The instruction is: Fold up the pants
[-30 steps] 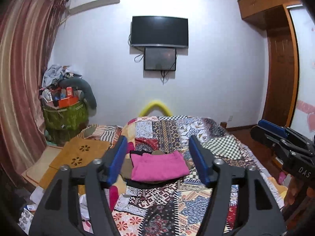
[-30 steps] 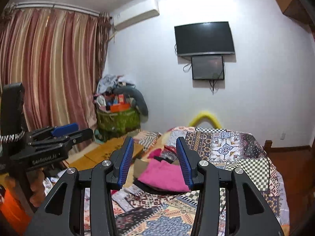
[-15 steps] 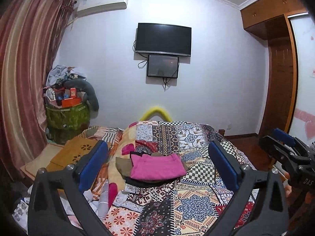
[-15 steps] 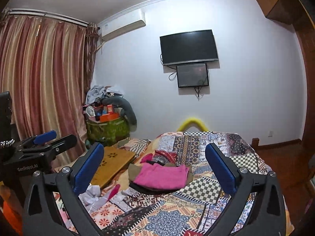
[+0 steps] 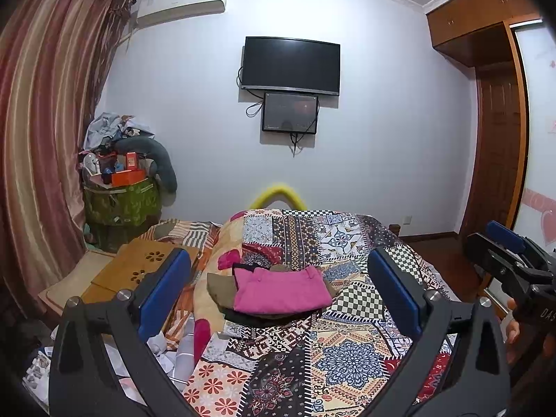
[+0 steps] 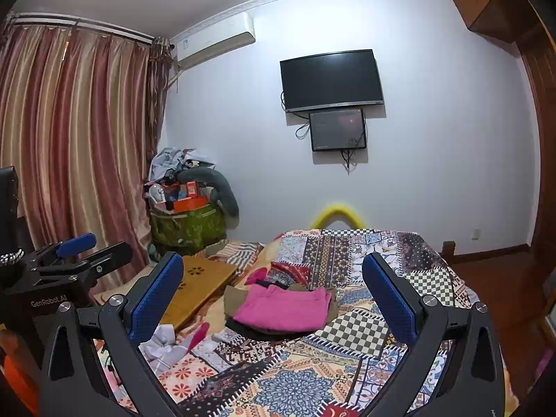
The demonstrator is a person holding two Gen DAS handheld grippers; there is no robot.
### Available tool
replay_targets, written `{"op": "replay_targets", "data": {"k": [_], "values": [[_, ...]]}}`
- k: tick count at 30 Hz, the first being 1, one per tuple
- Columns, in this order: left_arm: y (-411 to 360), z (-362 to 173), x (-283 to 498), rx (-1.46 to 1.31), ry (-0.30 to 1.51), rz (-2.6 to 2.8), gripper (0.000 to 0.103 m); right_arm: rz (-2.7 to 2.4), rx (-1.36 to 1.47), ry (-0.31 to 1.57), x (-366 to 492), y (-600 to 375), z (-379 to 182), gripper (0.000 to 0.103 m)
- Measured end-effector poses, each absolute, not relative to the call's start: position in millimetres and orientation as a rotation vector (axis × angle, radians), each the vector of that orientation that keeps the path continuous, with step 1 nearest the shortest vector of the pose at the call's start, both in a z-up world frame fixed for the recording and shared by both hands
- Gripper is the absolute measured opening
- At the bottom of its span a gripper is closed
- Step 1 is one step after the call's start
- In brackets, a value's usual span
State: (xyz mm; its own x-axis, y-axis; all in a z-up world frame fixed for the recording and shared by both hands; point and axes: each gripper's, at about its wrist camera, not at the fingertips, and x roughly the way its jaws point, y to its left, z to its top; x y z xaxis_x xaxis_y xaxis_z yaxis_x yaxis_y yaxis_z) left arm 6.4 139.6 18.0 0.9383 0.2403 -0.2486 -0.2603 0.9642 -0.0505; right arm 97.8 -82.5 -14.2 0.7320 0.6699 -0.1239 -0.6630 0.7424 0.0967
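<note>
My left gripper (image 5: 278, 279) stands with its blue pads spread wide and nothing between them. My right gripper (image 6: 272, 279) is spread just as wide, also holding nothing. Both hang above the near end of the bed, well apart from the clothes.

The pink pants (image 5: 280, 290) lie folded flat on top of a small stack in the middle of the patchwork quilt (image 5: 351, 354). Under them sit an olive-brown garment (image 5: 219, 286) and a dark one (image 5: 257, 318); only their edges show, so I cannot tell what they are.

From the right wrist view I read "GenRobot.AI" on the body of my left gripper at the frame's left edge. From the left wrist view my right gripper's body shows the letters "DAS", cut off by the edge of the frame.

The television (image 5: 291, 62) on the far wall is dark. The smaller screen (image 5: 290, 113) below it carries a faint reddish glow, perhaps a reflection. A yellow arch (image 5: 276, 193) peeks over the far end of the bed, its lower part hidden. The green box (image 5: 121, 201) in the corner is heaped with clutter too small to sort out.
</note>
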Motion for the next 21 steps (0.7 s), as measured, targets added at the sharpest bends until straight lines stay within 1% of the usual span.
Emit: {"op": "replay_targets", "data": {"k": [21], "values": [[136.9,13.6,11.1,-0.074,0.253,0.254,0.103,0.728,0.051,0.169,97.4,-87.5,-15.4,0.102]]}}
